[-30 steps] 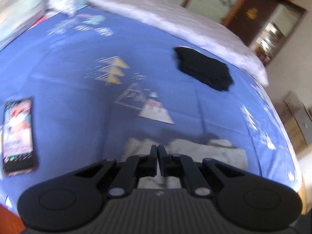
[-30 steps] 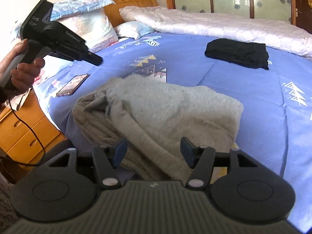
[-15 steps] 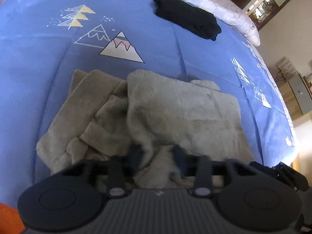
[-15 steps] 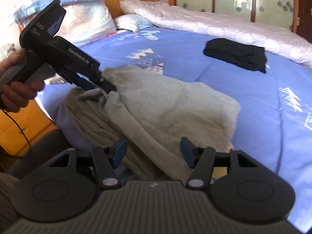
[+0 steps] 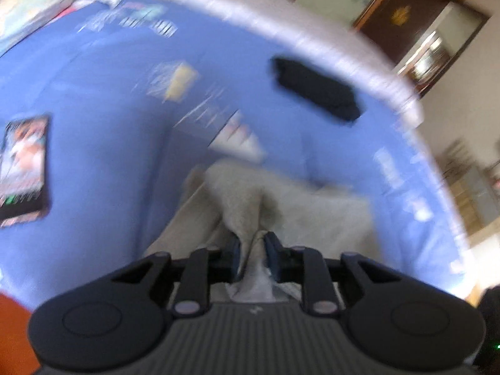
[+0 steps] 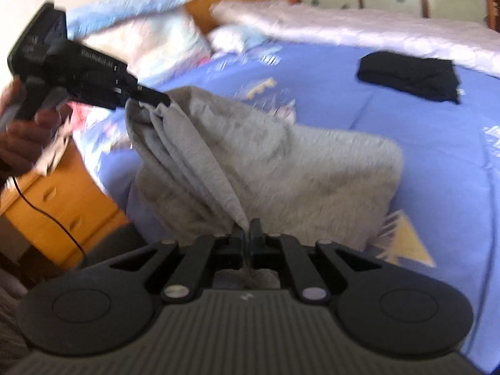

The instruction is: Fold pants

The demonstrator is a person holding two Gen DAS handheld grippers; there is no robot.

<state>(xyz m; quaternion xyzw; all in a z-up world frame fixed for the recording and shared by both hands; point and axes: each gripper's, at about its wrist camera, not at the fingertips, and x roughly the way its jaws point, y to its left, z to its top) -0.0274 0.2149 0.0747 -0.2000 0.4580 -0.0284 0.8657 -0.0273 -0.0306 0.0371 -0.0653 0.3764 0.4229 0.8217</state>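
The grey fleece pants [image 6: 281,162] lie bunched on the blue bed cover near the bed's front edge. My right gripper [image 6: 248,234] is shut on the near edge of the pants. My left gripper [image 5: 252,250] is shut on another part of the pants [image 5: 250,206]; in the right wrist view it [image 6: 153,98] holds that part lifted above the bed at the left. The cloth hangs stretched between the two grippers. Both views are blurred.
A folded black garment [image 6: 409,75] [image 5: 315,89] lies farther back on the blue bed cover [image 6: 406,131]. A phone [image 5: 23,165] lies on the cover at the left. Pillows [image 6: 140,40] and a white quilt [image 6: 375,34] are at the back. A wooden nightstand [image 6: 53,197] stands left of the bed.
Both grippers have closed on the pants. The left gripper has lifted its part of the cloth up and away from the bed. The pile has been pulled up into a stretched fold.
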